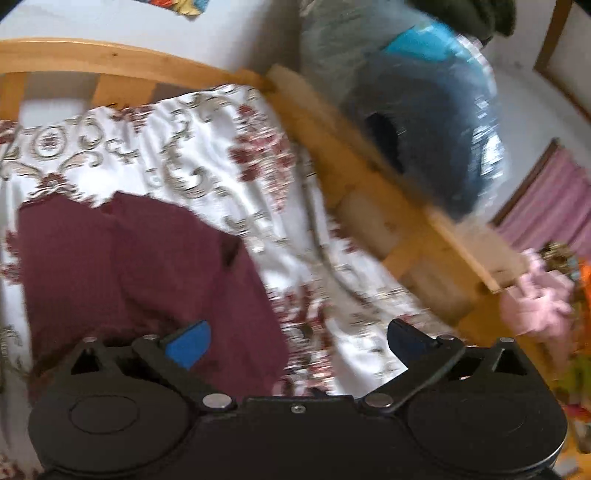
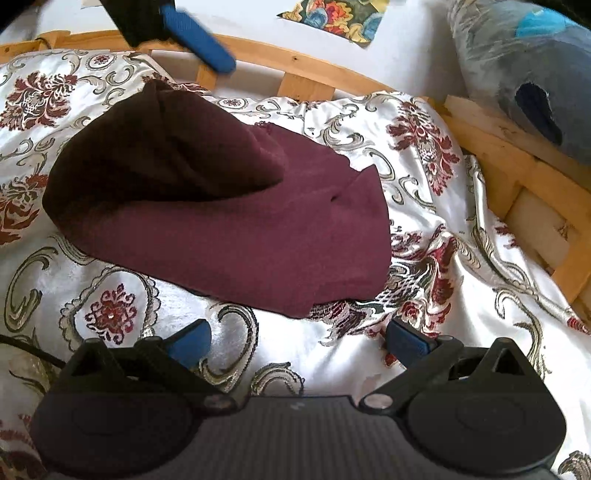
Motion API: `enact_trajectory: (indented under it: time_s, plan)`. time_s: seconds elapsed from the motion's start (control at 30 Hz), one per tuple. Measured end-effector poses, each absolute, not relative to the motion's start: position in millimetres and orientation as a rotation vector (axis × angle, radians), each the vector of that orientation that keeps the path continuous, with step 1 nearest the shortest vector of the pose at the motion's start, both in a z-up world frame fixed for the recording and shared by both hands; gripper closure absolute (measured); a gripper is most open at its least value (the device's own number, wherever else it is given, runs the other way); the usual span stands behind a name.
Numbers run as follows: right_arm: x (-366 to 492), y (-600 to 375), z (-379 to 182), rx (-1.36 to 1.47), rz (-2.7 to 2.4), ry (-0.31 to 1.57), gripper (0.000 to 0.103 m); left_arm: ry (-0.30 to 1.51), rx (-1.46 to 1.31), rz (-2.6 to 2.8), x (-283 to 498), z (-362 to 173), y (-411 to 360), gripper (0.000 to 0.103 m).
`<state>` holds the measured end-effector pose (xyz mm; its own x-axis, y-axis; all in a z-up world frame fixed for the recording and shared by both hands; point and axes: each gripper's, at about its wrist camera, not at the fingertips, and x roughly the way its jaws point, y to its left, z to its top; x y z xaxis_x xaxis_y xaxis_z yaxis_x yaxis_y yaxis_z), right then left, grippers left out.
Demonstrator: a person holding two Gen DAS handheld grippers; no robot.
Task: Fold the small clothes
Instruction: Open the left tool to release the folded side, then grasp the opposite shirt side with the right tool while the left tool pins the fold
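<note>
A maroon garment [image 2: 236, 221] lies partly folded on the white floral bedspread [image 2: 443, 266], its far left part doubled over in a dark hump. It also shows in the left wrist view [image 1: 140, 266], flat under my left gripper [image 1: 299, 341], which is open and empty above its right edge. My right gripper [image 2: 297, 341] is open and empty, a little short of the garment's near corner. The left gripper's blue finger [image 2: 199, 35] shows at the top left of the right wrist view, above the garment's far end.
A wooden bed frame [image 2: 524, 173] runs along the far and right sides. A grey and blue plush [image 1: 417, 122] leans on the frame's corner. Pink cloth [image 1: 535, 302] hangs at the right. White wall behind with a colourful floral patch [image 2: 340, 20].
</note>
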<state>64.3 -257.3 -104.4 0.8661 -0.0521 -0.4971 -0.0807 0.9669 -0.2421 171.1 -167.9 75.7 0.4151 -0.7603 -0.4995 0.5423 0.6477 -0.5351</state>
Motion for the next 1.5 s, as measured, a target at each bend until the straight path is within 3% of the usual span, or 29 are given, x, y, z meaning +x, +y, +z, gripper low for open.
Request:
enact_trajectory:
  time_s: [0.3,0.6,0.97,1.13,1.37,1.47,1.5]
  plan:
    - [65.1,-272.0,-95.0,-0.210,-0.020,0.501,0.000,0.732,-0.258,-0.761,167.2,88.6,-122.9,0.001]
    - [72.8,-298.4,-67.9,-0.100,-0.052,0.429,0.000,0.710,-0.091,-0.551,157.9,41.7,-76.5,0.001]
    - [136.1,-318.3,-19.4,0.171,0.108,0.463,0.000,0.610,0.166,-0.483,143.2,-7.4,-96.7,0.002]
    - [172.1,-311.9,-10.1,0.273,0.238,0.513,0.000,0.584,0.176,-0.491,140.2,-9.8,-99.5,0.021]
    - [228.3,-305.0,-20.6,0.459,0.338,0.665,0.000,0.584,0.211,-0.540,134.4,-20.0,-107.7,0.040]
    - [238.4,-307.9,-28.3,0.487,0.310,0.662,0.010,0.568,0.217,-0.529,131.6,-21.6,-109.3,0.045]
    - [241.4,-309.4,-31.9,0.503,0.300,0.665,0.018,0.563,0.220,-0.525,131.5,-21.4,-109.5,0.049]
